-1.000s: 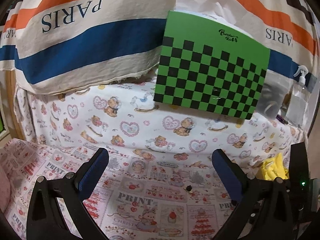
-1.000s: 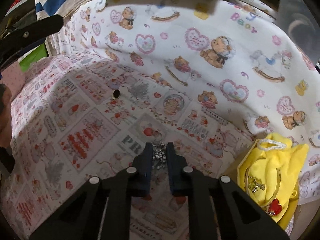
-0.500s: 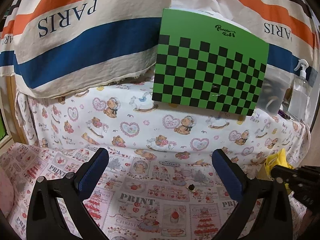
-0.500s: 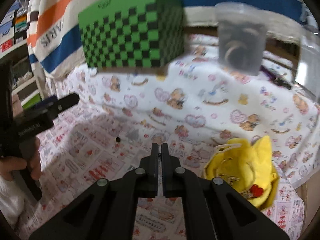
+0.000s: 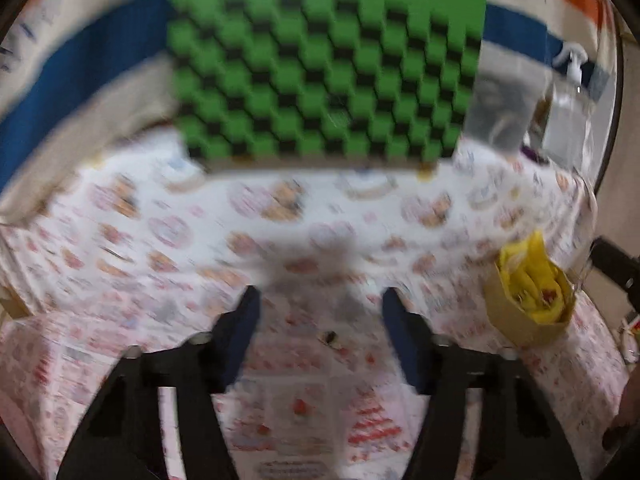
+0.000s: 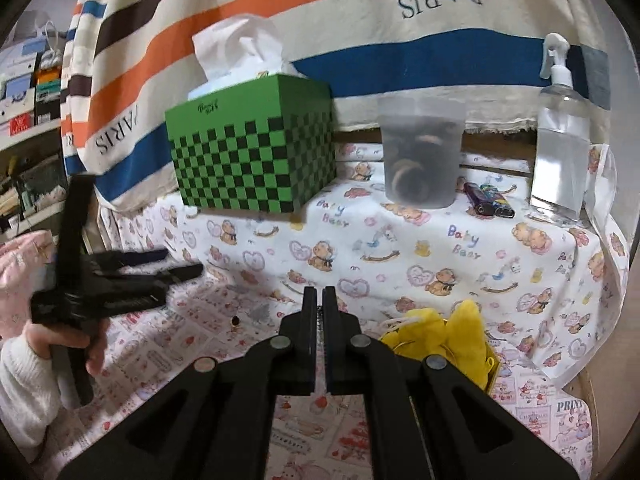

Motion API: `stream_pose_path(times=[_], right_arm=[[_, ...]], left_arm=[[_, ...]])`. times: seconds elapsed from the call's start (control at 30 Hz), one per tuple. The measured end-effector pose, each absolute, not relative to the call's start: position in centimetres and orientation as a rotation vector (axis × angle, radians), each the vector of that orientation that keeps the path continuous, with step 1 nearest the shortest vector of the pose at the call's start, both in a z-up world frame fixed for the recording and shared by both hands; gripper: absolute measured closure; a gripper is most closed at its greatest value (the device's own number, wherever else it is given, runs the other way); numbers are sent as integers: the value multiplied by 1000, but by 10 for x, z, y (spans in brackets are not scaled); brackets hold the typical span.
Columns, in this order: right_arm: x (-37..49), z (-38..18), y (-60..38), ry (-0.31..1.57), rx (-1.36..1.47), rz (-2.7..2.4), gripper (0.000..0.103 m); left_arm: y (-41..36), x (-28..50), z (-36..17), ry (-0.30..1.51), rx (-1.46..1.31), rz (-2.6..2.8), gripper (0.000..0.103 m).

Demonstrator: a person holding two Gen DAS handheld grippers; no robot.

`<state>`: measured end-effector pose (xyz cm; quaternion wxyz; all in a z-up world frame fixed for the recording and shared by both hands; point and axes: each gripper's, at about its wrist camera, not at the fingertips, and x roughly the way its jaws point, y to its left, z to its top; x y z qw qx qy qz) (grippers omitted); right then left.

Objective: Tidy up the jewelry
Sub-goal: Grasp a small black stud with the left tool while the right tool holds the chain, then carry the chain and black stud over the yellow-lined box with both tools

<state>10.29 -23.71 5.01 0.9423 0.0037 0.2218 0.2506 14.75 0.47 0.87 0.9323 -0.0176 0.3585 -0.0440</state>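
A thin silvery chain (image 6: 319, 314), caught between the closed fingers of the right gripper (image 6: 319, 300), is the piece in play; only a sliver of links shows in the slit between the pads. A second ago that gripper was down on the printed cloth, closing on a sparkly heap; now it is lifted and faces the back ledge, so the pickup seems done and the drop into the pouch is likely next.

Just right of the gripped chain sits the one yellow fabric pouch in its tan paper box (image 6: 448, 332), also seen at (image 5: 532, 292), with other pieces blurred inside. Left of the chain, one small dark bead-like item (image 6: 235, 321) lies loose on the cloth; in the left wrist view it (image 5: 330, 336) rests between the fingers of the left gripper (image 5: 320, 312), whose jaws have narrowed from their wide spread a second ago yet stand clearly apart, holding nothing. That view is smeared by motion.

Beyond the chain, the ledge holds one green checkered tissue box (image 6: 256, 152), one frosted plastic cup (image 6: 420, 152), two lighters (image 6: 488, 200) and one clear spray bottle (image 6: 560, 140).
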Motion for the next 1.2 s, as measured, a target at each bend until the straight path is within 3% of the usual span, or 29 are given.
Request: stream_pose_path(times=[0.17,0.5,0.63,1.2], right_arm=[[97,57,-245,413,1,479,101],[96,63,-260,376,23,443,101],[95,65,-262,368,30,442,101],[82,83,-289,260,120,396,101]], left_arm=[[-3,169,-20,870,-51,-73,71],[-18,183,-51,939,22,-96,82],[-18,185,-52,916,28,-75,101],[-7,134,51,687,-52,-161,101]])
